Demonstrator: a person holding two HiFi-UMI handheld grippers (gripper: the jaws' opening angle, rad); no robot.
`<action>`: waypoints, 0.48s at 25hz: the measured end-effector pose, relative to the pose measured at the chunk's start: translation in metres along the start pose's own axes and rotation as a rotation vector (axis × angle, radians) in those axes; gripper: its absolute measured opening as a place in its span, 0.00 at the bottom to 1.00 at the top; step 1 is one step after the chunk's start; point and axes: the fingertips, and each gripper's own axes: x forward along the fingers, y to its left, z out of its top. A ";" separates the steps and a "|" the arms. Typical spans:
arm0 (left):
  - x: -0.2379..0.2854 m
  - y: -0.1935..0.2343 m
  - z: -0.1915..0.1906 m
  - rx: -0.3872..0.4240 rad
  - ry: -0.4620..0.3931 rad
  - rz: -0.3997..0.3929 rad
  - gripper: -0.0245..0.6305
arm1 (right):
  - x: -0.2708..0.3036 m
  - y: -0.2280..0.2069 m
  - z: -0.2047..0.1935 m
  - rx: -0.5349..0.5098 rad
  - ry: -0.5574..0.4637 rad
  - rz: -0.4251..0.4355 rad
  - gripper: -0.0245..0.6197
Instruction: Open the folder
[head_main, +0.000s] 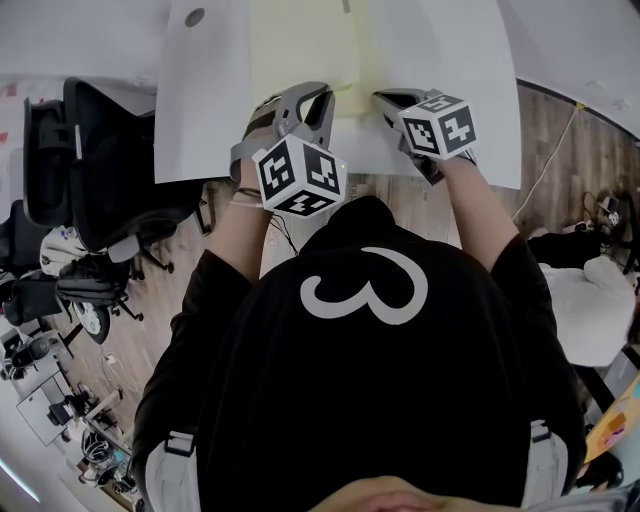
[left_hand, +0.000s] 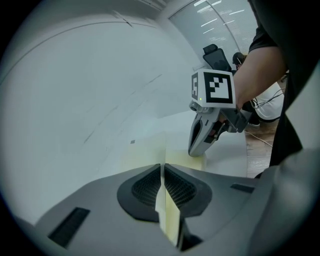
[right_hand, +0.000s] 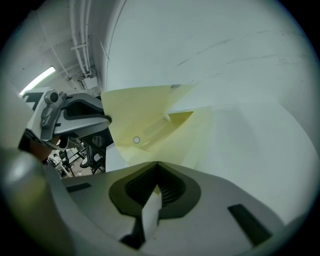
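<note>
Folder (head_main: 300, 55), pale yellow, lies on the white worktop (head_main: 440, 60) ahead of both. The left hand-held gripper (left_hand: 162, 172) pinches its yellow cover. The right hand-held gripper (right_hand: 156, 172) pinches its pale near edge.

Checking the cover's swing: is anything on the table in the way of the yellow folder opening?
Nothing visible does. The left gripper is shut on the folder cover, the right gripper on its lower sheet; only white table lies beyond.
</note>
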 end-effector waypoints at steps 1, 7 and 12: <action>-0.002 0.004 0.001 -0.004 0.000 0.015 0.07 | -0.001 0.000 0.000 0.002 0.000 -0.003 0.07; -0.015 0.022 -0.008 -0.021 0.006 0.054 0.08 | 0.002 -0.001 0.001 0.021 0.006 -0.026 0.07; -0.025 0.032 -0.016 -0.043 0.009 0.063 0.08 | 0.003 -0.002 0.002 0.035 0.005 -0.058 0.07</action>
